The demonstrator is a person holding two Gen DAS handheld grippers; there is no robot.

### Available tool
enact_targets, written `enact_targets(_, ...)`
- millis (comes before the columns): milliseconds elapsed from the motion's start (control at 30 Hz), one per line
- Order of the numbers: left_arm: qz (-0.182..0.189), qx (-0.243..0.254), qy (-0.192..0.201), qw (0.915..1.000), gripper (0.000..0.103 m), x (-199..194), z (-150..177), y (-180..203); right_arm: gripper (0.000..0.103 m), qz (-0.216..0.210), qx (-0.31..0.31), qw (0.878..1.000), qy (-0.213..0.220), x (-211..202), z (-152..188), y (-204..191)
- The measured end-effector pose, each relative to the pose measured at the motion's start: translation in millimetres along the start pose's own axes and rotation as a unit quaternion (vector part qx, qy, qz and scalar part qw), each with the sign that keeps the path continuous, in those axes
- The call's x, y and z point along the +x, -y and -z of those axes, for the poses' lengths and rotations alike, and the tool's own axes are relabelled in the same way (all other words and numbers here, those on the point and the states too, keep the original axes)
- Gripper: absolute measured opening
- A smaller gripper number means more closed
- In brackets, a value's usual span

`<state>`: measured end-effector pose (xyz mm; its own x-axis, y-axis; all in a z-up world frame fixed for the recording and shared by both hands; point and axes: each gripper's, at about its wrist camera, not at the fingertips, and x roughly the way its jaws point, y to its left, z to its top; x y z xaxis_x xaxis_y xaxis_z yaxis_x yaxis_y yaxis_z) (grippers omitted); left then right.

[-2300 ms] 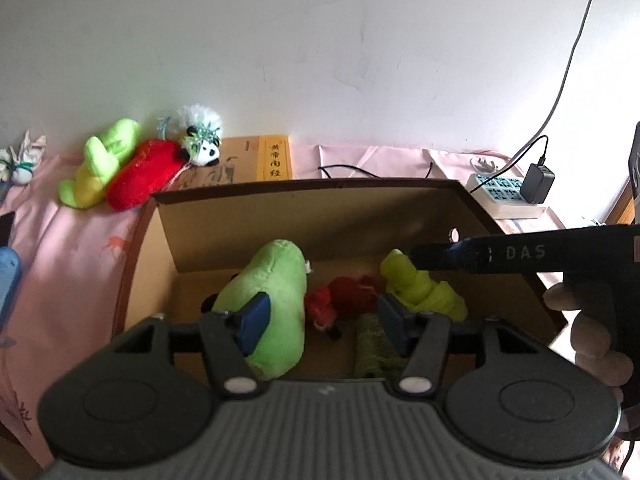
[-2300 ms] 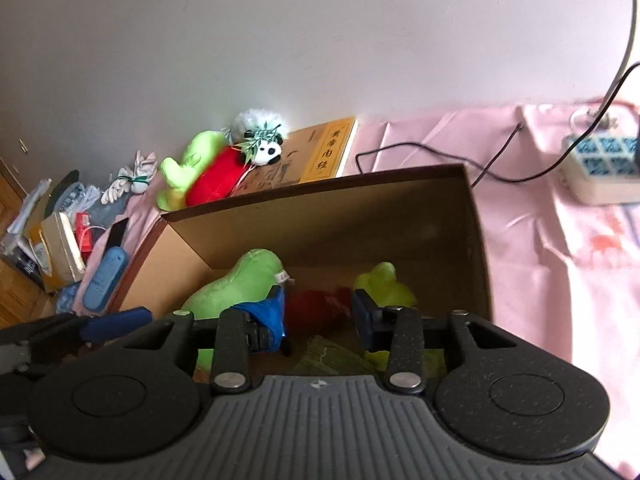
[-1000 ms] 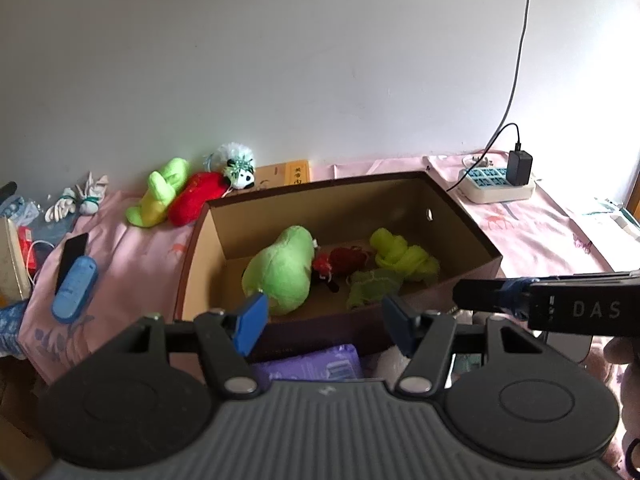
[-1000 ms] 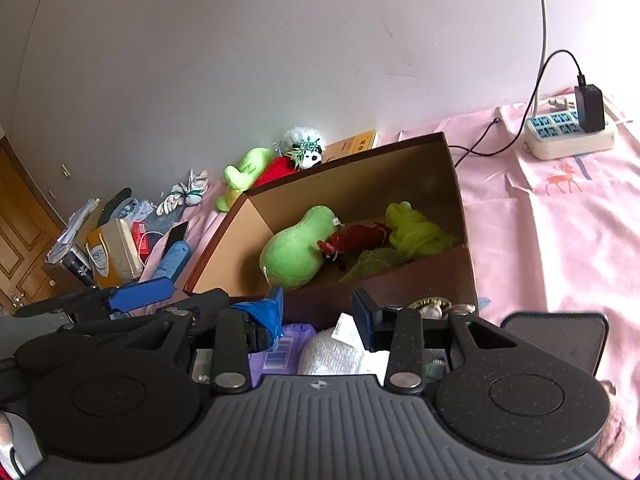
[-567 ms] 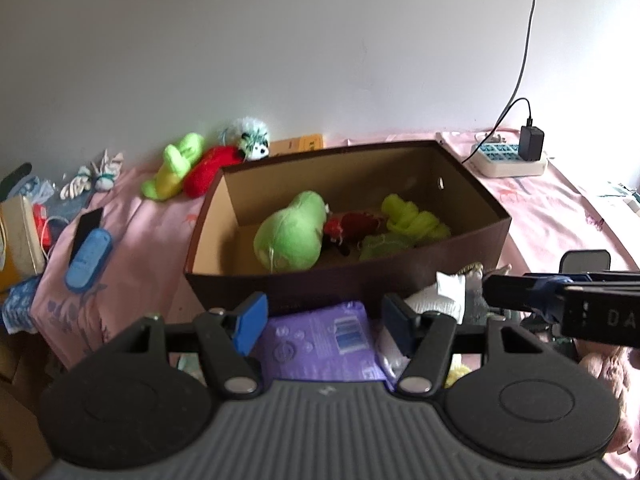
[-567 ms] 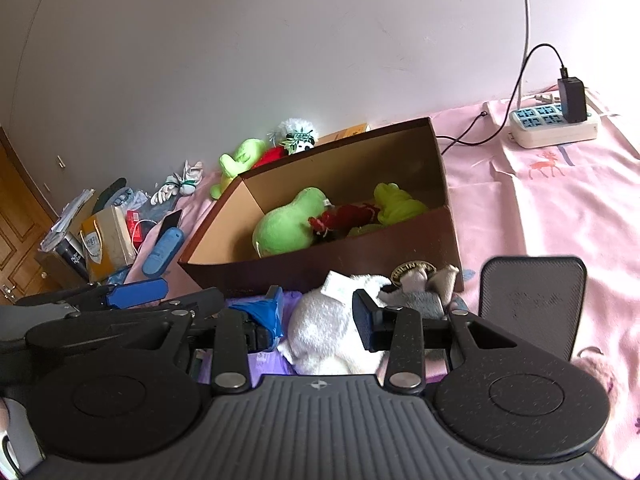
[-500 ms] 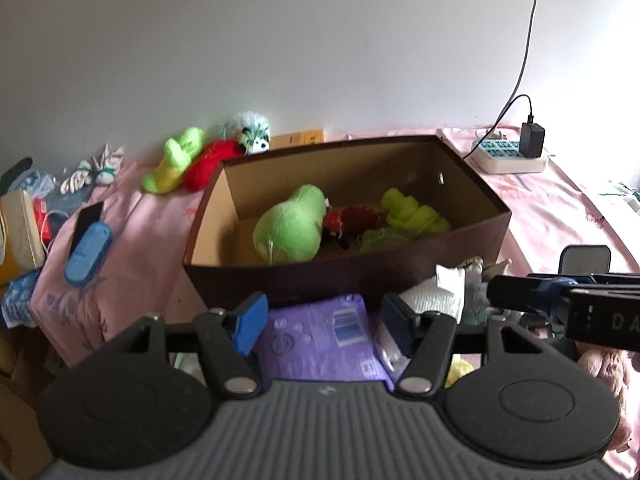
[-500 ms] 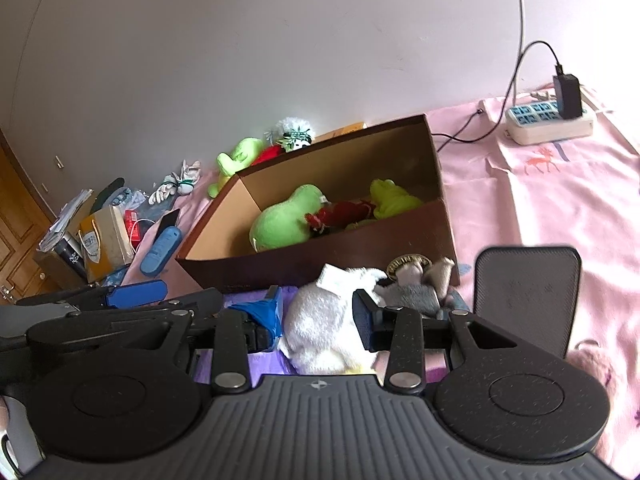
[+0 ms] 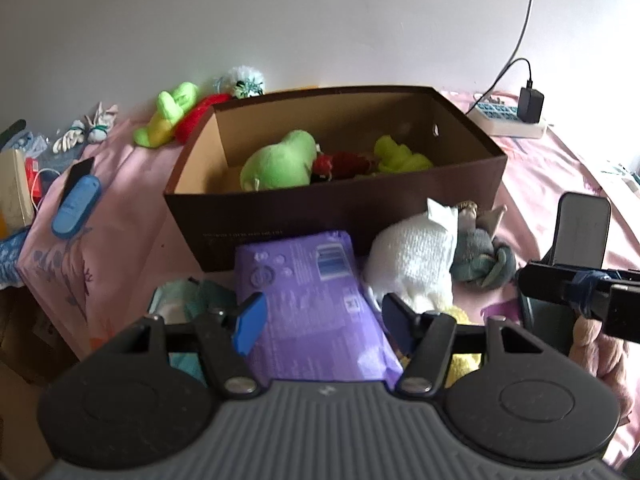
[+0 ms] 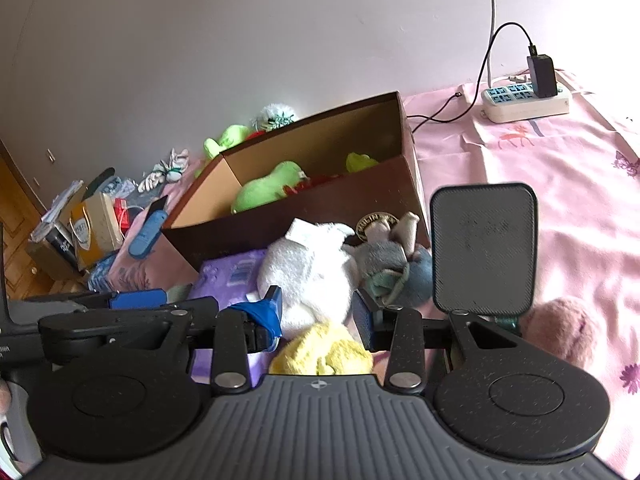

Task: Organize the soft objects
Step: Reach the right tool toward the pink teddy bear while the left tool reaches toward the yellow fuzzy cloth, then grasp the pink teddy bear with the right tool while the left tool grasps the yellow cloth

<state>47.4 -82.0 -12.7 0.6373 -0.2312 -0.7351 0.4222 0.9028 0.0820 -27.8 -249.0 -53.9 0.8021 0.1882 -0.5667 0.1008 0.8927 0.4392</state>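
Left hand-held gripper (image 9: 322, 322) hovers with its blue-tipped fingers spread apart and nothing between them, poised above a purple plastic packet (image 9: 308, 300) that lies in front of a dark brown cardboard box (image 9: 336, 216). Right hand-held gripper (image 10: 318, 316) also has its 2 fingers parted, narrower than the left, with no object pressed between the pads; a white plush toy (image 10: 312, 272) sits just beyond its fingertips and a yellow plush toy (image 10: 324, 352) lies just below them. Both sit on a surface covered by a pink patterned cloth (image 10: 580, 184); whether it is a bed or a counter cannot be told.

Inside the open box lie 3 soft objects: a large light green plush (image 9: 280, 162) on the left, a small red plush (image 9: 346, 162) in the middle, and a yellow-green plush (image 9: 400, 156) on the right. Outside the box, in front of it, the white plush toy touches a grey-blue plush toy (image 10: 390, 266). A pink plush (image 10: 560, 328) lies at the near right. Behind the box, by the white wall, more green, red and white plush toys (image 9: 188, 116) are grouped together. A dark flat rectangular pad (image 10: 484, 248) stands upright right of the grey-blue toy. A white power strip (image 10: 524, 102) with a black charger rests at the far right
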Motion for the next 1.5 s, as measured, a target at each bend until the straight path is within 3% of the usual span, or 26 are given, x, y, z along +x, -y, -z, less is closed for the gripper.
enact_targets(333, -0.006, 0.011, -0.013, 0.9998, 0.065, 5.4, 9.0, 4.6, 0.022, 0.007, -0.001, 1.000, -0.014, -5.0, 17.2, 13.8)
enact_targets(533, 0.004, 0.021, -0.019, 0.9996, 0.065, 8.6, 15.7, 9.6, 0.023, 0.036, -0.018, 0.999, -0.011, -16.3, 24.8, 26.4)
enact_targets(800, 0.074, 0.053, -0.001, 0.9958, 0.065, 5.0, 29.5, 22.6, 0.023, 0.087, -0.005, 0.996, -0.011, -42.5, 35.2, 60.4)
enact_targets(1033, 0.152, 0.092, 0.011, 0.9841, 0.067, 4.9, 40.9, 45.1, 0.023, 0.081, 0.007, 0.996, -0.035, -43.5, 50.0, 73.2)
enact_targets(1233, 0.140, 0.116, 0.005, 0.9833, 0.067, 18.4, 46.1, 59.0, 0.023, 0.097, 0.021, 0.995, -0.007, -55.0, 42.8, 83.1)
enact_targets(1400, 0.147, 0.122, -0.003, 0.9816, 0.067, 29.3, 48.7, 63.1, 0.024, 0.120, 0.067, 0.990, -0.024, -51.3, 46.1, 109.3)
enact_targets(1500, 0.140, 0.127, -0.009, 0.9820, 0.068, 37.5, 49.5, 67.6, 0.026, 0.106, 0.092, 0.990, -0.023, -50.3, 51.8, 118.5)
